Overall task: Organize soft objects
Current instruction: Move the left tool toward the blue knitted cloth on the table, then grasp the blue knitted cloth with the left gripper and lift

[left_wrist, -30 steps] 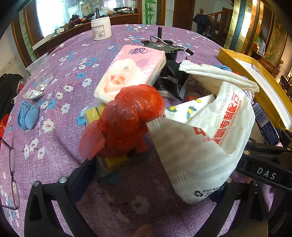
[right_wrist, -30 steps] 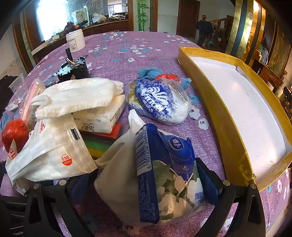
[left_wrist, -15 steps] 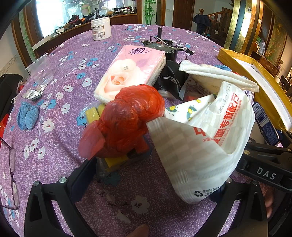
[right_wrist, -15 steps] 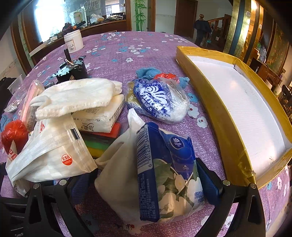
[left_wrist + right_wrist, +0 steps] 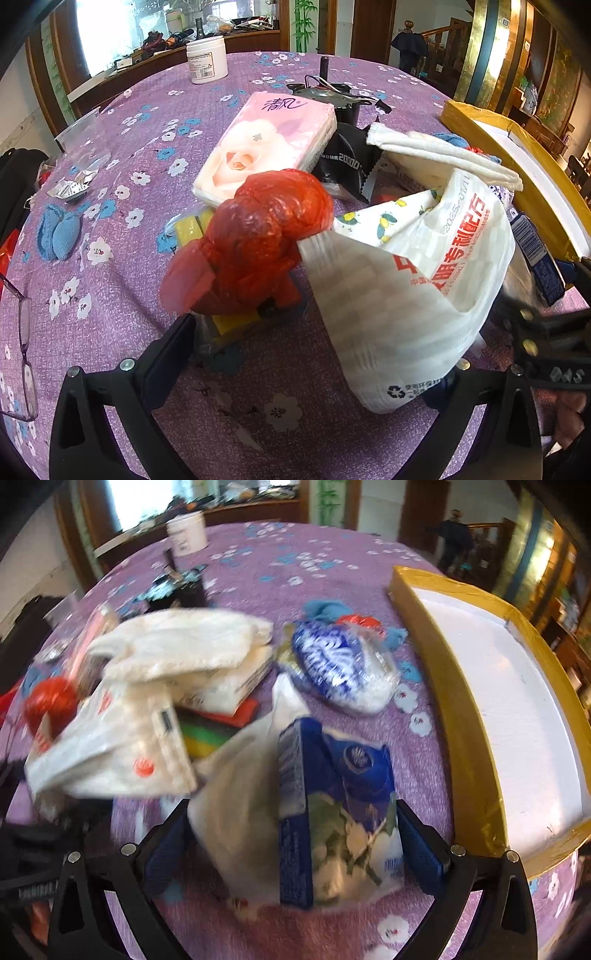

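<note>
In the left wrist view a crumpled red plastic bag [image 5: 258,240] lies on yellow sponges [image 5: 188,229], touching a white printed bag [image 5: 406,295]. My left gripper [image 5: 310,354] is open just short of them, holding nothing. Behind lie a pink tissue pack [image 5: 266,144] and a white towel [image 5: 443,155]. In the blurred right wrist view a blue tissue pack [image 5: 332,812] and a white bag [image 5: 236,812] fill the gap of my right gripper [image 5: 291,834], whose jaws stand wide. The yellow box [image 5: 461,720] with a white floor is to the right.
The purple flowered tablecloth [image 5: 147,110] carries a white jar [image 5: 206,59], a black device [image 5: 332,96], a blue cloth [image 5: 59,232], a foil pack [image 5: 70,188] and glasses [image 5: 22,350] at the left edge. A blue-and-white bag [image 5: 340,668] lies near the box.
The right gripper has shifted and rolled, blurring its view; the pile moved up on the left and the box corner moved down. The left gripper and the red bag have stayed put.
</note>
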